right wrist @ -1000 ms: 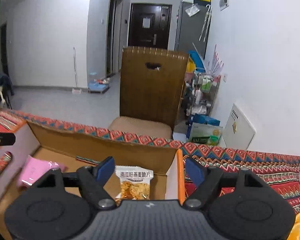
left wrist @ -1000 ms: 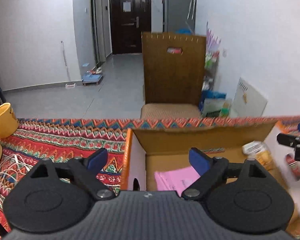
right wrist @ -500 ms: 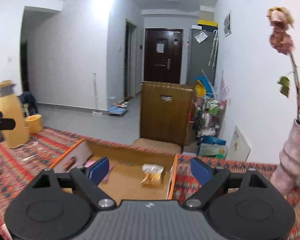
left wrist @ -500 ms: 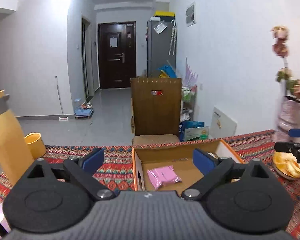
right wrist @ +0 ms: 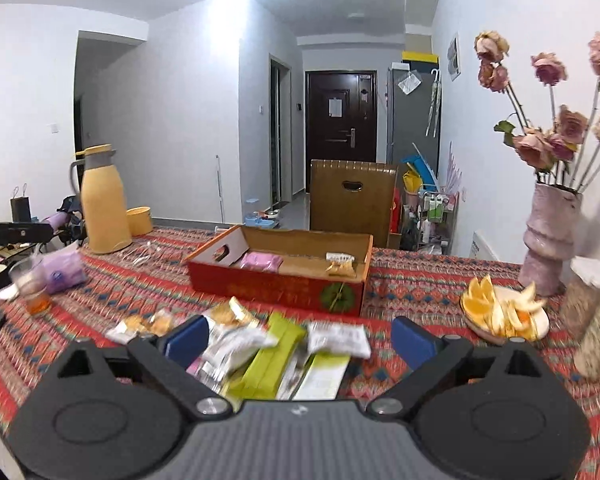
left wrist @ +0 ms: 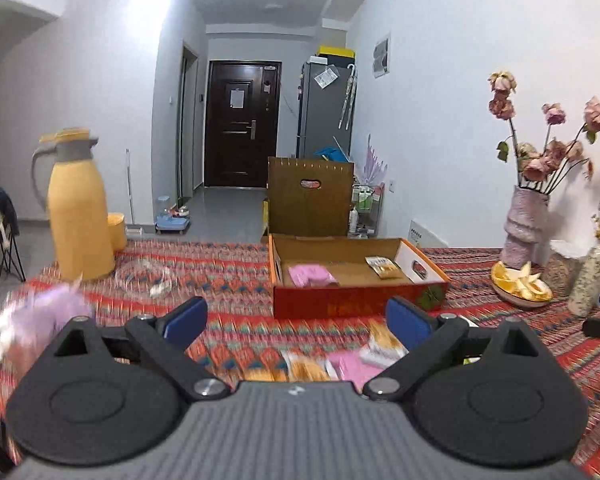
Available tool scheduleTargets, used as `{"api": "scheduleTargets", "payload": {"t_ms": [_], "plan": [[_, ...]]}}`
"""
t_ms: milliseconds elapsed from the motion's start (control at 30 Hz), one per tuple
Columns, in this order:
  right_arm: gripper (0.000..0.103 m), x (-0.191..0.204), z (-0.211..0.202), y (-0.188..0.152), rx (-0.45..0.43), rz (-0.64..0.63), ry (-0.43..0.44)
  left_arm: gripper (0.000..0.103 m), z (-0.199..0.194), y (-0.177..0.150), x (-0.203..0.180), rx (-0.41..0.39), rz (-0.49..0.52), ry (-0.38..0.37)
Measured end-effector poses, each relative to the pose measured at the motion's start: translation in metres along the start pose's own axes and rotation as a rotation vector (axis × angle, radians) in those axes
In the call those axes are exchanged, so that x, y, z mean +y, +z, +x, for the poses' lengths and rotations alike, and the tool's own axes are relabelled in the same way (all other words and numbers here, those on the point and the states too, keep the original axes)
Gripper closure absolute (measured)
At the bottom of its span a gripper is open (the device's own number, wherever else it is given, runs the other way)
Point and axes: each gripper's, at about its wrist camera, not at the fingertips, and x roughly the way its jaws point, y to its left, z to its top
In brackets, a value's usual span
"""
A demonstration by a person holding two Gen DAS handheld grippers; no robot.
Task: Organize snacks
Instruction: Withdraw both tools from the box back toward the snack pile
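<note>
- A shallow red-and-brown cardboard box (right wrist: 278, 280) sits on the patterned red tablecloth (right wrist: 412, 280), holding a pink packet (right wrist: 260, 261) and a yellow snack bag (right wrist: 342, 266).
- The left gripper (left wrist: 296, 318) stands wide apart, empty, above blurred loose snacks (left wrist: 308, 368).
- The right gripper (right wrist: 300, 338) is opening, clamped on nothing, over green and silver packets (right wrist: 268, 354) lying near the box.
- A yellow thermos jug (right wrist: 102, 200), a plate of orange slices (right wrist: 504, 312) and a pink vase of dried roses (right wrist: 550, 236) flank the scene.

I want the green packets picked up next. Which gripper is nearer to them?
Right. The right gripper, jaws opening, has the green packets just ahead between its fingers. The left gripper stands further left, over pink and orange packets; no green ones show there.
</note>
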Motion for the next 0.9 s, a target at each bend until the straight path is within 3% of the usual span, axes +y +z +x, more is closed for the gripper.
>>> {"api": "scheduleTargets", "payload": {"t_ms": [233, 433, 633, 900], "plan": [[0.004, 0.043, -0.047, -0.067, -0.006, -0.008, -0.054, 0.005, -0.069, -0.065, -0.002, -0.028, -0.047, 0.014], [0.004, 0.065, -0.075, -0.106, -0.012, 0.064, -0.076, 0.003, -0.106, -0.119, 0.000, 0.009, -0.055, 0.049], [0.004, 0.091, -0.089, -0.145, 0.021, 0.027, -0.111, 0.003, -0.117, -0.159, -0.004, 0.084, -0.018, 0.029], [0.004, 0.104, -0.087, -0.173, 0.080, 0.018, -0.092, 0.003, -0.108, -0.165, -0.019, 0.105, 0.021, 0.008]]}}
